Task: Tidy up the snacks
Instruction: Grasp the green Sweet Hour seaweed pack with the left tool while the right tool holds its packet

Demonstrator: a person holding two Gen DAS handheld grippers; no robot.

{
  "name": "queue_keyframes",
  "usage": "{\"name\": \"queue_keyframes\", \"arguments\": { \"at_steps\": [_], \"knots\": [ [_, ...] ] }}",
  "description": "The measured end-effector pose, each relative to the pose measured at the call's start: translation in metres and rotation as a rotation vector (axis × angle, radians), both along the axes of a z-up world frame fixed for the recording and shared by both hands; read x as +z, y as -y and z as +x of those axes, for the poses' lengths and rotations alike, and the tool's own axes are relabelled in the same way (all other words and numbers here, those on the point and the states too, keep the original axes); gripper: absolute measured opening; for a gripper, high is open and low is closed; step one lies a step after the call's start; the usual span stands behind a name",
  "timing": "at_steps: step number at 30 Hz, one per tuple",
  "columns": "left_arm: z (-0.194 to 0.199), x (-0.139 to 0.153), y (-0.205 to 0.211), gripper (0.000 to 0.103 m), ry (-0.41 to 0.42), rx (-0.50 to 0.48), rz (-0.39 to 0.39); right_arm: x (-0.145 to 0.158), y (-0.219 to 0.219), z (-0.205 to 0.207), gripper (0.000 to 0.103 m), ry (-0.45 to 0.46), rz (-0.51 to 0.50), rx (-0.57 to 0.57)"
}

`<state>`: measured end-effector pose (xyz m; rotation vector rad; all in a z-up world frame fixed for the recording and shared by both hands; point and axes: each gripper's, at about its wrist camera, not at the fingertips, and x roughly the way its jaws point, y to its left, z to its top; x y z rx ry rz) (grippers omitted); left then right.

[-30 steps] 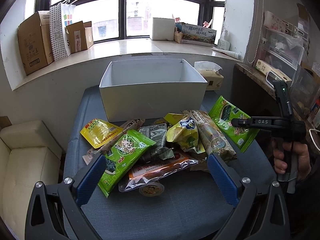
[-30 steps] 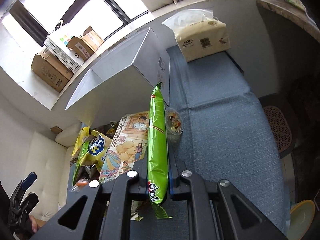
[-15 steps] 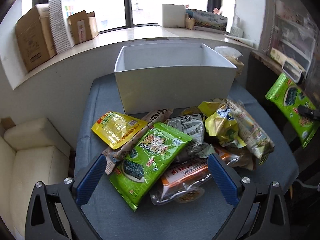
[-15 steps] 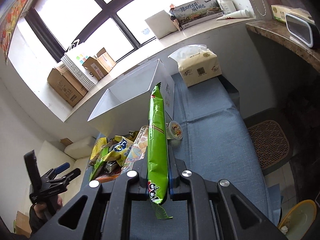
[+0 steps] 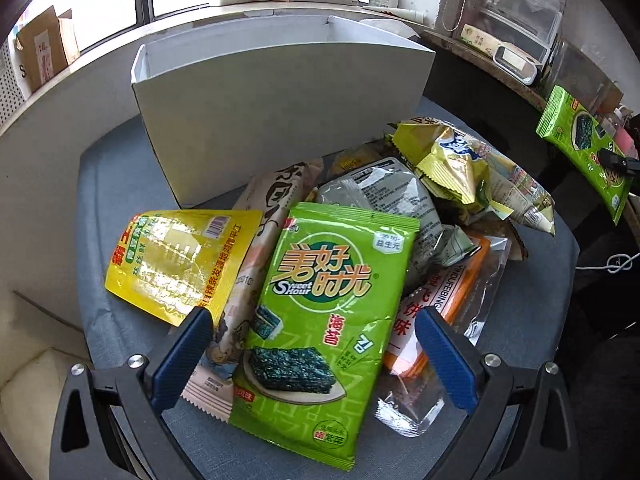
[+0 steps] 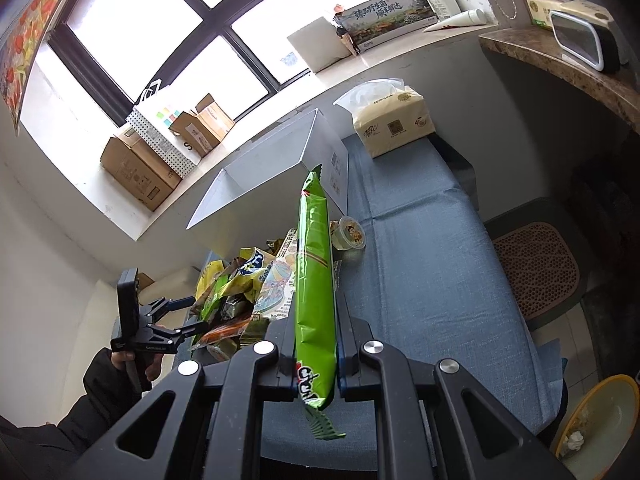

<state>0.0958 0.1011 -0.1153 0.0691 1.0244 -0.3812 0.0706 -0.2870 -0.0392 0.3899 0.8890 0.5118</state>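
Since a second ago the left gripper (image 5: 312, 344) has come down and in toward the snack pile, so the packets now fill its view, while the right gripper (image 6: 316, 356) has lifted its catch clear of the pile.

Nearest, the left gripper's blue pads stand wide apart, holding nothing, straddling the green seaweed packet (image 5: 328, 312) that lies on top. Under its left edge sits a pale long packet (image 5: 256, 264), beside that the yellow pouch (image 5: 176, 260), and on the other side an orange-labelled clear packet (image 5: 448, 300). Closing here could pinch a neighbour along with the seaweed packet, or the slick film could slide out and drag the heap across the blue cloth (image 5: 112, 184).

In the right wrist view the jaws are clamped on the low end of a long green packet (image 6: 314, 272), held edge-on and upright. Gripped so near one end, it may swing or slip as it travels.

Farther off, the white box (image 5: 280, 104) stands open-topped, just behind the pile; its near wall is the edge to clear. A small snack cup (image 6: 350, 234) sits by its corner. To the right of the pile the cloth is bare up to the tissue pack (image 6: 390, 122).
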Motion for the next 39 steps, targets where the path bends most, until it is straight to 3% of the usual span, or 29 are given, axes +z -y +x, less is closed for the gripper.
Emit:
{"name": "queue_keyframes", "arguments": {
  "at_steps": [5,11,14,17,20,23,30,34,35,37,39],
  "knots": [
    [0.004,-0.005,-0.011,0.103,-0.003,0.008,0.0,0.003,-0.008,0.001,0.013,0.007,-0.022,0.01],
    [-0.036,0.003,-0.027,0.103,0.027,0.031,-0.069,0.008,-0.015,-0.002,0.013,0.025,-0.036,0.038],
    [-0.048,-0.009,-0.027,0.103,-0.002,0.028,-0.059,0.006,-0.021,0.0,0.013,0.018,-0.033,0.05],
    [-0.051,-0.012,-0.032,0.103,-0.009,0.048,-0.125,0.004,-0.029,0.001,0.013,0.014,-0.036,0.071],
    [-0.055,-0.011,-0.039,0.103,-0.017,0.065,-0.101,0.004,-0.033,0.0,0.013,0.011,-0.048,0.078],
    [-0.061,-0.015,-0.048,0.103,-0.036,0.051,-0.157,0.007,-0.032,-0.004,0.013,0.023,-0.036,0.088],
    [-0.04,-0.027,-0.036,0.103,-0.072,-0.045,-0.234,0.003,-0.036,-0.001,0.013,0.007,-0.036,0.088],
    [-0.03,-0.028,-0.035,0.102,-0.083,-0.042,-0.253,0.002,-0.034,-0.001,0.013,0.004,-0.034,0.08],
    [-0.027,-0.029,-0.029,0.099,-0.084,-0.039,-0.258,0.001,-0.034,-0.002,0.013,0.003,-0.036,0.076],
    [-0.028,-0.028,-0.017,0.075,-0.072,-0.037,-0.245,0.002,-0.032,-0.002,0.013,0.004,-0.036,0.072],
    [-0.033,-0.025,-0.012,0.073,-0.072,-0.03,-0.256,0.003,-0.031,-0.003,0.013,0.008,-0.036,0.07]
  ]
}}
